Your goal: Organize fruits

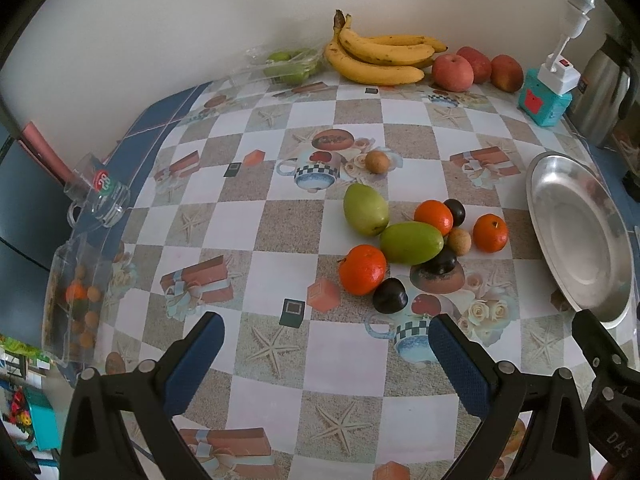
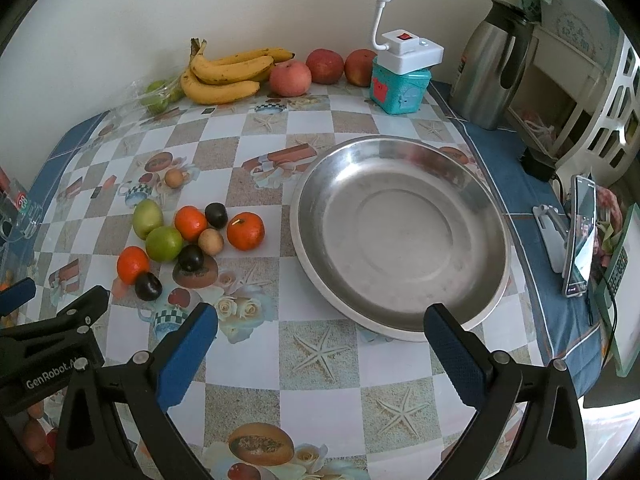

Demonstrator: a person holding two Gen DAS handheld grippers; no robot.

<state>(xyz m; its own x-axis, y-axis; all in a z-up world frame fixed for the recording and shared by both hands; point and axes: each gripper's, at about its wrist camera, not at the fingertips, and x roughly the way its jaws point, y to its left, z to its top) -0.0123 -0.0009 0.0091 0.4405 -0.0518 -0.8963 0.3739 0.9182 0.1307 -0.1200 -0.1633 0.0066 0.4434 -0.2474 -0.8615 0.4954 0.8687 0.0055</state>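
Observation:
A cluster of small fruit lies mid-table: two green fruits [image 1: 412,242] [image 2: 164,243], three oranges [image 1: 363,269] [image 2: 245,231], three dark plums [image 1: 390,301] [image 2: 148,286] and a small brown fruit [image 1: 459,241] [image 2: 211,241]. Another brown fruit [image 1: 377,161] [image 2: 173,178] sits apart, farther back. An empty steel plate [image 1: 576,232] [image 2: 400,236] rests to the right of the cluster. My left gripper [image 1: 326,336] hovers open just in front of the fruit, holding nothing. My right gripper [image 2: 320,328] hovers open before the plate's near rim, also holding nothing.
Bananas [image 1: 380,54] [image 2: 224,74], three apples [image 1: 452,72] [image 2: 290,78] and bagged green fruit [image 1: 288,64] line the back wall. A teal box with a white plug [image 2: 402,80], a steel kettle [image 2: 492,68] and a phone on a stand [image 2: 580,236] stand right. A plastic bag [image 1: 76,292] lies left.

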